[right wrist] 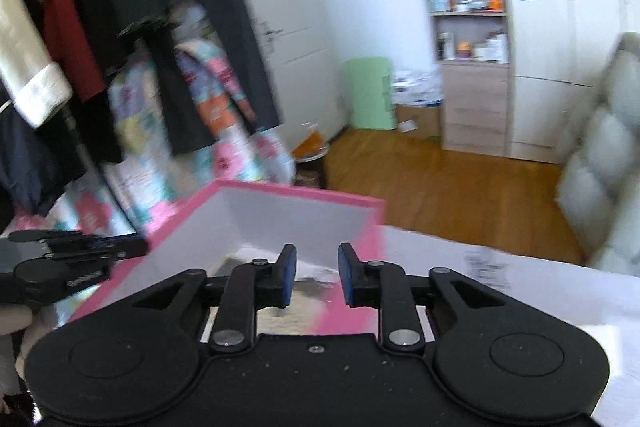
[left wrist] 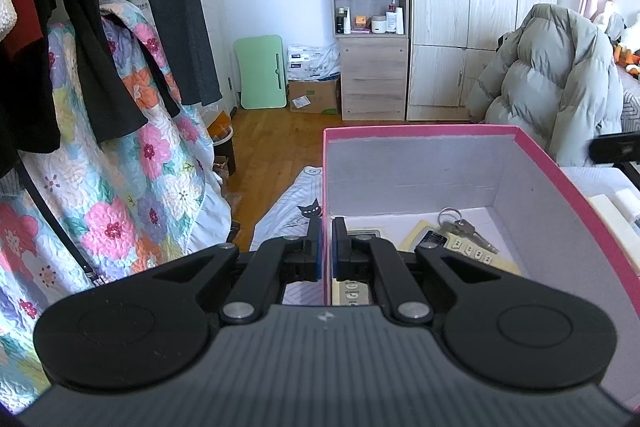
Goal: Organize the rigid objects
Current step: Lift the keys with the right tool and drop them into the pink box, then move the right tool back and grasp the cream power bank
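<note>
A pink box (left wrist: 420, 133) with a white inside stands on a white table. In it lie a bunch of keys (left wrist: 464, 227) and a beige calculator (left wrist: 460, 251). My left gripper (left wrist: 327, 247) is shut on the box's left wall, one finger outside and one inside. In the blurred right wrist view my right gripper (right wrist: 317, 275) is open and empty over the box's near wall (right wrist: 344, 315). The left gripper (right wrist: 120, 247) shows there at the box's left rim.
Hanging dark clothes (left wrist: 80, 27) and a floral quilt (left wrist: 120, 187) are to the left. A grey puffer jacket (left wrist: 552, 83) hangs on a chair at the right. A shelf unit (left wrist: 370, 7) and wardrobe stand across the wooden floor. White items (left wrist: 616, 211) lie right of the box.
</note>
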Tool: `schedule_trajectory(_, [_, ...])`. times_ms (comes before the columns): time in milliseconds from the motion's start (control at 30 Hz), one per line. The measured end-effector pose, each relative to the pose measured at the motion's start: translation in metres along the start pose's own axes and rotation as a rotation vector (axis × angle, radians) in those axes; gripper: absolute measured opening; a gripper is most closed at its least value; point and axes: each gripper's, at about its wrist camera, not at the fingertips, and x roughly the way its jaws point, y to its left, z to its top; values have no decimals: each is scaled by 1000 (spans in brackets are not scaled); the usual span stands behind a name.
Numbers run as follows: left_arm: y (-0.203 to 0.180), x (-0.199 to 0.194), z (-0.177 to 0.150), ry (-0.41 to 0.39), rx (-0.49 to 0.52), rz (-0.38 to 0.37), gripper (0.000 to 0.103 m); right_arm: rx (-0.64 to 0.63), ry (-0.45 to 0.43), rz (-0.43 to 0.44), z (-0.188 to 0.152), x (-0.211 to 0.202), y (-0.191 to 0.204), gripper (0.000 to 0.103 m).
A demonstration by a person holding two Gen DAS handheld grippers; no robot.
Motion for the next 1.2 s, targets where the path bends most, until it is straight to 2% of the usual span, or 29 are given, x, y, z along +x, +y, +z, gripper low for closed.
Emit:
schedule_trajectory(133, [2, 1, 0, 1, -4, -4, 4, 51, 8, -111, -5, -22, -42, 34])
schedule_trajectory(267, [1, 1, 0, 2, -3, -3, 4, 94, 57, -208, -18, -36, -84, 35])
schedule_trajectory(433, [-2, 2, -2, 2, 9, 3, 4, 143, 199, -274, -36, -25, -120, 36])
schedule_trajectory(567, [-2, 2, -1, 2, 14, 7, 4, 166, 292, -265, -53, -6, -134, 40])
schedule_trajectory(667, [-2, 2, -1, 4, 9, 5, 4, 180, 332, -265, -65, 4, -139, 45])
schedule_trajectory(733, [-3, 2, -2, 4, 10, 5, 4, 163, 315, -281, -68, 7, -137, 54])
schedule_trajectory(800, [-3, 3, -2, 5, 12, 7, 4, 139, 327, -295, -68, 13, -133, 58])
schedule_trajectory(1033, [-3, 2, -3, 3, 12, 7, 4, 54, 347, -334, -71, 18, -120, 59])
schedule_trajectory(1200, [-5, 2, -3, -3, 7, 4, 4, 116, 375, -309, -74, 6, -117, 58])
